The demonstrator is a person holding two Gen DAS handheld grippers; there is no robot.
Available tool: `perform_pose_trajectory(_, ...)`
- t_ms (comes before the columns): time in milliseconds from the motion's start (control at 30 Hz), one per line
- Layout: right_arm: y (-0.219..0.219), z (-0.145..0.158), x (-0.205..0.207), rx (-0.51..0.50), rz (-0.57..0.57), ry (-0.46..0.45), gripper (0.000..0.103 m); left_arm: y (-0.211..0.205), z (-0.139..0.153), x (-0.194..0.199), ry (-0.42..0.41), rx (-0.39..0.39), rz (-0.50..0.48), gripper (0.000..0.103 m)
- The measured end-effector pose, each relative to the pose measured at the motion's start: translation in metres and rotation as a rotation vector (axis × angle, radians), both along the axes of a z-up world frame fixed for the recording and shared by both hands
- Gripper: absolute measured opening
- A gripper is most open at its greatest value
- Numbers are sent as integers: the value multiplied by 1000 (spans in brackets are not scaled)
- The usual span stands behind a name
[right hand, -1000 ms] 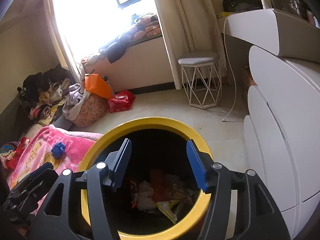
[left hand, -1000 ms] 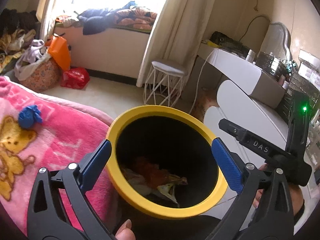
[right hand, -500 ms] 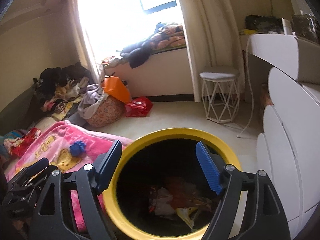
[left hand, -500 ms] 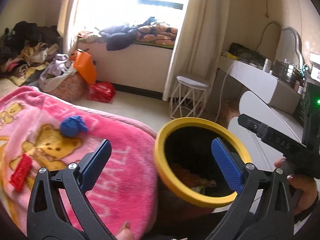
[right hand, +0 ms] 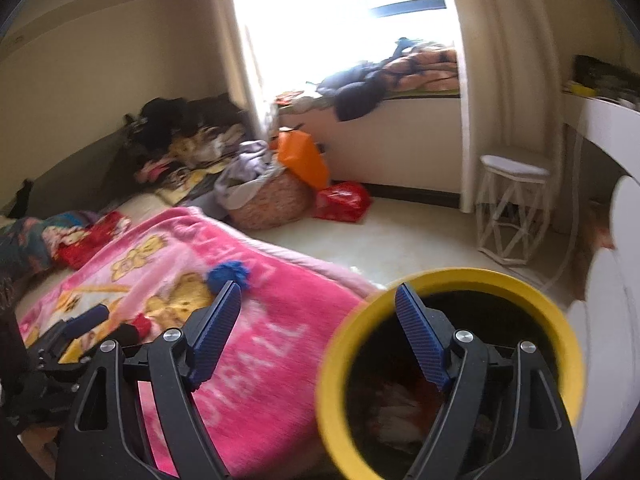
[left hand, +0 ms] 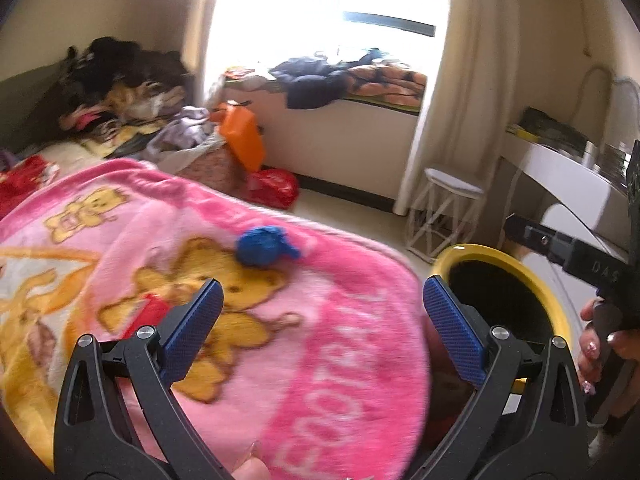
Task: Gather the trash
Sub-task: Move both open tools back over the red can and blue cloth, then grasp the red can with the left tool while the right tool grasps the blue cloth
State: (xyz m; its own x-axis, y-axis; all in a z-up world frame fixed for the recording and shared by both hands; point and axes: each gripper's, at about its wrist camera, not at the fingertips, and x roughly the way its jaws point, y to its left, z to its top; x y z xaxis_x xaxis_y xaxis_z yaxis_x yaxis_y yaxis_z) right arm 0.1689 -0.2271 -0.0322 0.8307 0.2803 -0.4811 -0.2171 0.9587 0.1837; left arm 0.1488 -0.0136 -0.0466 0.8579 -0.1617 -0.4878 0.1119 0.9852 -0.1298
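A bright window (left hand: 320,12) with cream curtains (left hand: 452,100) lights a white stool (left hand: 448,208) on pale floor (right hand: 400,240).

"DAS" on right tool (left hand: 592,264)

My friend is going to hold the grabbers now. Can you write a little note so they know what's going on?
Left hand-held gripper: open, nothing between its fingers, over the pink blanket.
Right hand-held gripper: its jaws have just been opening; open and empty, beside the yellow-rimmed bin.
Done: some crumpled trash already lies in the bin.
Left: a blue crumpled ball and a small red piece lie on the blanket. Probably pick those up next and drop them in the bin.
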Motion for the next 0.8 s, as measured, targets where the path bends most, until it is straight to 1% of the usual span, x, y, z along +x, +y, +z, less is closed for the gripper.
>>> perform_pose_trajectory(67, 20, 0, 14, -10, 45, -1, 77, 15, -4, 1, 6, -1, 35, 92)
perform_pose_trajectory(233, 72, -10, 52, -87, 119, 17, 77, 57, -14, 6, 29, -6, 117, 92)
perform_pose_trajectory(300, 88, -21, 72, -100, 126, 52, 76, 73, -19, 8, 40, -6, 147, 92)
perform_pose_trajectory(333, 92, -26, 79, -100, 132, 70, 74, 80, -22, 8, 45, -8, 159, 92)
perform_pose_trajectory(367, 98, -33, 89, -104, 138, 96, 68, 87, -25, 10, 54, -10, 170, 92)
perform_pose_trajectory(433, 112, -46, 106, -111, 159, 139, 62, 100, -31, 14, 75, -19, 191, 92)
perform_pose_trajectory(533, 131, -66, 127, -136, 182, 192, 47, 117, -41, 17, 105, -47, 216, 92)
perform_pose_trajectory(600, 138, -77, 136, -157, 187, 210, 47, 124, -47, 17, 124, -61, 226, 92)
perform_pose_trajectory(700, 148, -92, 151, -195, 195, 237, 42, 132, -56, 19, 151, -87, 231, 92)
perform_pose_trajectory(800, 153, -102, 162, -202, 201, 259, 40, 137, -64, 22, 175, -104, 229, 86)
